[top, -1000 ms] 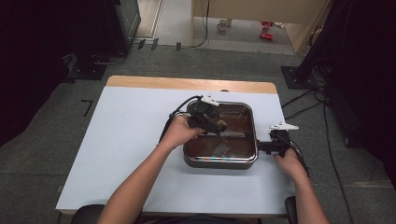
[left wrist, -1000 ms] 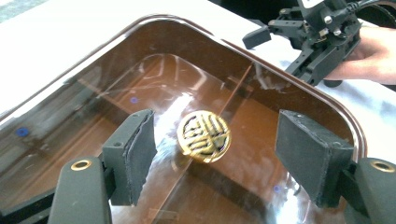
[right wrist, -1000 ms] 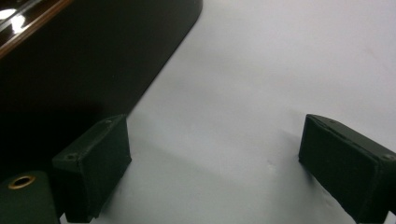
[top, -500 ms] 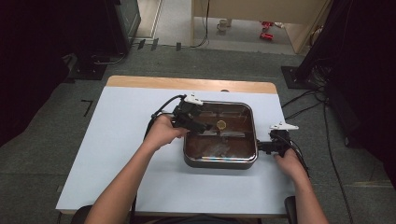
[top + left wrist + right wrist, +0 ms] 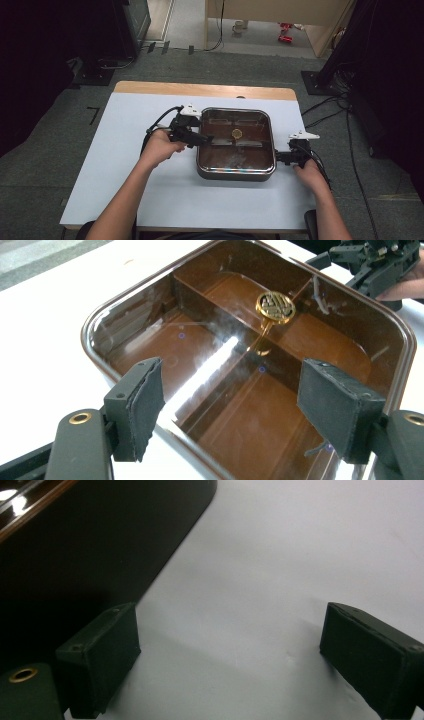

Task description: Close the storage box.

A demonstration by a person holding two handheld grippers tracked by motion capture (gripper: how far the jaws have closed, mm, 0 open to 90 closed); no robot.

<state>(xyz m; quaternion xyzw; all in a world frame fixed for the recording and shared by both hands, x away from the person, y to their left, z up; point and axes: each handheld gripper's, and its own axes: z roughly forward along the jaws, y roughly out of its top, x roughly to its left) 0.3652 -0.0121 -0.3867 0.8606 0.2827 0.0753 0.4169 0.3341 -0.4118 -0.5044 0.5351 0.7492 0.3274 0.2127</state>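
The jaws of the left gripper (image 5: pixel 230 410) stood wide apart with nothing between them, poised over the near rim of a brown square tray (image 5: pixel 125 300). Beyond those jaws, in the tray's middle where the inner dividers crossed, sat a small round gold knob (image 5: pixel 275 306). From above, the left gripper (image 5: pixel 200 140) hung at the tray's (image 5: pixel 235 174) left edge. The right gripper (image 5: pixel 230 665) had its jaws spread wide too, empty, low over the pale surface (image 5: pixel 300 555), with the tray's dark outer wall (image 5: pixel 75 555) just beside one jaw. That right gripper (image 5: pixel 284 157) sat close against the tray's right side.
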